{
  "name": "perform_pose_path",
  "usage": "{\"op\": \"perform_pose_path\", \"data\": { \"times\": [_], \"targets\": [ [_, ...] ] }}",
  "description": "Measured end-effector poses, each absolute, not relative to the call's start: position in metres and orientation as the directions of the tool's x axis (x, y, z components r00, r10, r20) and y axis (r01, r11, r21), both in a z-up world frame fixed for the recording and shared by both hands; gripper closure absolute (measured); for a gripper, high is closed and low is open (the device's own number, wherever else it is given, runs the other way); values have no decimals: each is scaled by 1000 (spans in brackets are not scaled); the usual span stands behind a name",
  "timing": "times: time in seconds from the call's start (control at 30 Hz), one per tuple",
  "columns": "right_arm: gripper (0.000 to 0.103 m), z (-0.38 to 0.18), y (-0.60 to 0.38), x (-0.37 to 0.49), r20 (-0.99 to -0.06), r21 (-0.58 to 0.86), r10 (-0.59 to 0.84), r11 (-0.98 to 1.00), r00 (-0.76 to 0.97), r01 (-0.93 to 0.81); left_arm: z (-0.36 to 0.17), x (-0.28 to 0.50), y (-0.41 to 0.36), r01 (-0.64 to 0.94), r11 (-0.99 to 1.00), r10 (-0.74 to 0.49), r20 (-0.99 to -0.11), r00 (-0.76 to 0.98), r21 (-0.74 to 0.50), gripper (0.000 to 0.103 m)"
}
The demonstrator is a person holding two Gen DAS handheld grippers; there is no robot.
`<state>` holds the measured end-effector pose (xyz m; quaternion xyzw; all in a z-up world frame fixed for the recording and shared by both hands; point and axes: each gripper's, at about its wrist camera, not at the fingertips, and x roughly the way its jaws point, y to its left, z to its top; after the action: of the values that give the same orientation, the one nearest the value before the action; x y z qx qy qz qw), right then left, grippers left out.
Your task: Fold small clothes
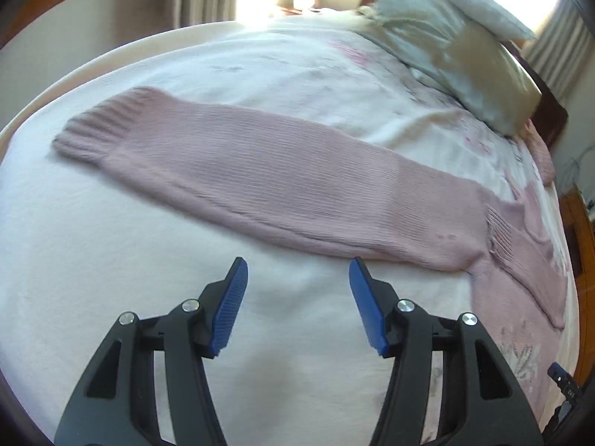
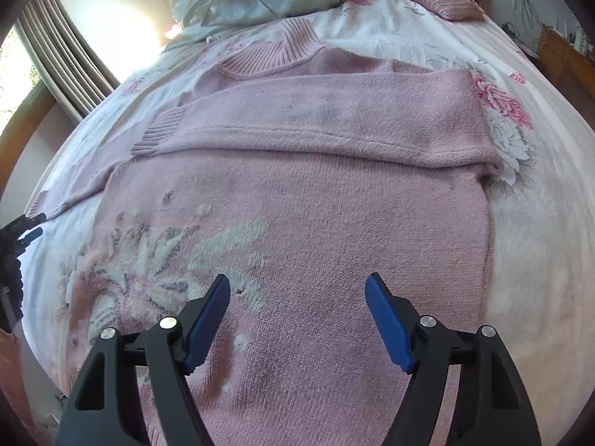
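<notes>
Pink sweater [image 2: 297, 200] flat on the bed [image 1: 111, 267], body face-up with floral knit low on the front; one sleeve [image 2: 316, 119] already folded across the chest, cuff toward the left; other sleeve [image 1: 238, 171] stretched out straight over the sheet, cuff [image 1: 96, 130] at the far end; left tool [image 1: 297, 275] wide open, empty, hovering over bare sheet just short of that sleeve; right tool [image 2: 297, 293] wide open, empty, above the lower body of the sweater; knit looks soft, light, floppy, likely to sag and stretch, not slippery; I'd pinch the ribbed cuff, since the thicker rib should hold better; pillows [image 1: 446, 48] well clear at the head end; bed edge near on the left side, plenty of open sheet around the sleeve; snag risk on loose knit, judging by the texture.
</notes>
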<state>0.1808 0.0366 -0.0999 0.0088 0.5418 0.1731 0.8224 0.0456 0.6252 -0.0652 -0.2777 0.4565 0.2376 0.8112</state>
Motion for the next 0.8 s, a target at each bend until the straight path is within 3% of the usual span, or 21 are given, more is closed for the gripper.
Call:
{"op": "perform_pose_path", "data": {
  "times": [0.03, 0.13, 0.37, 0.53, 0.8],
  "targets": [
    [27, -105, 38, 181, -891, 211, 299, 939, 341, -272, -67, 37, 643, -663, 703, 137, -867, 480, -256, 50],
    [26, -118, 48, 185, -903, 181, 264, 949, 339, -258, -71, 22, 682, -679, 633, 102, -830, 549, -372, 70],
    [24, -125, 59, 189, -910, 114, 207, 958, 359, -265, -84, 36, 720, -697, 542, 128, -774, 620, -469, 79],
    [24, -127, 57, 192, -911, 130, 220, 956, 350, -263, -92, 48, 733, -708, 510, 146, -762, 631, -488, 97],
    [25, -127, 56, 192, -907, 129, 222, 955, 357, -268, -54, 69, 702, -652, 629, 212, -713, 668, -424, 98]
  ]
}}
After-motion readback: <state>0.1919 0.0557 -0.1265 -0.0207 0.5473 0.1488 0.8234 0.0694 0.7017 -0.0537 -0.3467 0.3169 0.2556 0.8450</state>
